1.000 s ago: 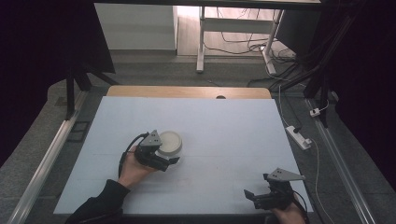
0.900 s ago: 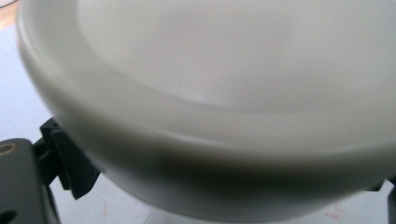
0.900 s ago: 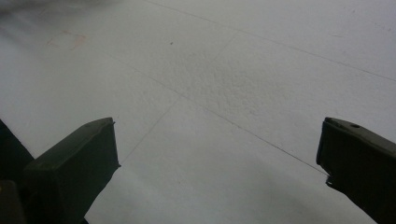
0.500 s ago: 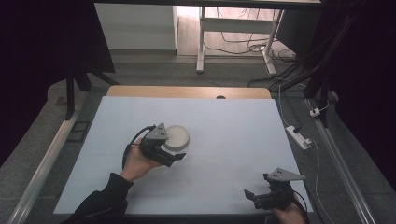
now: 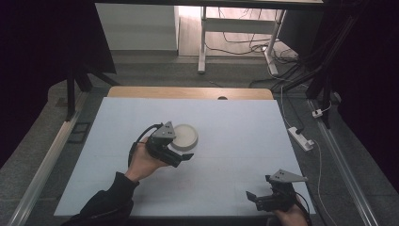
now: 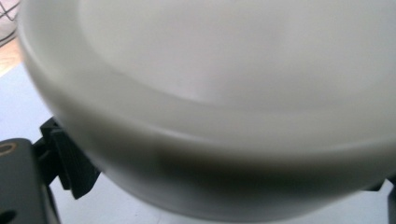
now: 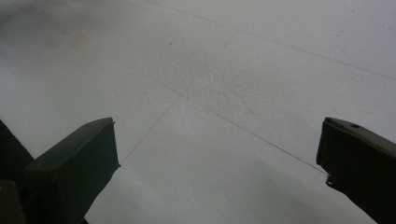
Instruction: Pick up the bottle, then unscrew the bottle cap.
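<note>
A shallow round white bowl [image 5: 185, 135] sits just left of the middle of the white table sheet [image 5: 235, 117]. My left gripper [image 5: 179, 147] is shut on the bowl from its near-left side, one black jaw under the rim's near edge. In the left gripper view the bowl [image 6: 210, 93] looms very close and blurred, with a black jaw at each lower corner. My right gripper [image 5: 259, 187] hovers open near the front right edge of the sheet. In the right gripper view its jaws stand wide apart, the gripper [image 7: 219, 154] has nothing in it, and bare sheet [image 7: 233, 70] lies beyond.
A wooden table edge [image 5: 188, 92] shows behind the sheet. A white power strip [image 5: 301, 138] lies on the floor to the right, beside a metal rail [image 5: 348, 174]. Another rail [image 5: 47, 160] runs along the left. Desk legs and cables stand at the back.
My left gripper and the bowl have moved together to the right and a little away from me. The right gripper has stayed put.
</note>
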`<move>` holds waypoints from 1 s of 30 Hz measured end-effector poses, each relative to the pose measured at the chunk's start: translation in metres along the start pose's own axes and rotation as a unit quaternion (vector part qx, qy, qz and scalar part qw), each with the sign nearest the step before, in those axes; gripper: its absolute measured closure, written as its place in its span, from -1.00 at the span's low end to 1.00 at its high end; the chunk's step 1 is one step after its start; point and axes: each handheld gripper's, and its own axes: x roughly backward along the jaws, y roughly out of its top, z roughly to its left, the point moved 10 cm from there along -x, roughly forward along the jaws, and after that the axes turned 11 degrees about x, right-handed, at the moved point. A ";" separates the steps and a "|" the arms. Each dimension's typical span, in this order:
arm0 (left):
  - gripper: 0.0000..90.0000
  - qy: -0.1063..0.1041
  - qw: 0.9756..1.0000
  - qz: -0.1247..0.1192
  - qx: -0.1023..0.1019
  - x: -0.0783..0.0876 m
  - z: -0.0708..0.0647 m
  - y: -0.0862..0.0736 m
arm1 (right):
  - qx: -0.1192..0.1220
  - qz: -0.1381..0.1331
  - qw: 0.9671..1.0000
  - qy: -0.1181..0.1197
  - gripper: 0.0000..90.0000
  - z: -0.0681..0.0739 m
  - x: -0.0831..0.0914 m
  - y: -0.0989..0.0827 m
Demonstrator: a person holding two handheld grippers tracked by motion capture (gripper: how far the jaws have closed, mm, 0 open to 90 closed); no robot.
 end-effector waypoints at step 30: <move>-0.84 -0.022 1.000 0.012 0.004 -0.003 -0.018 -0.006 | 0.012 -0.011 1.000 -0.009 -1.00 0.002 0.003 0.004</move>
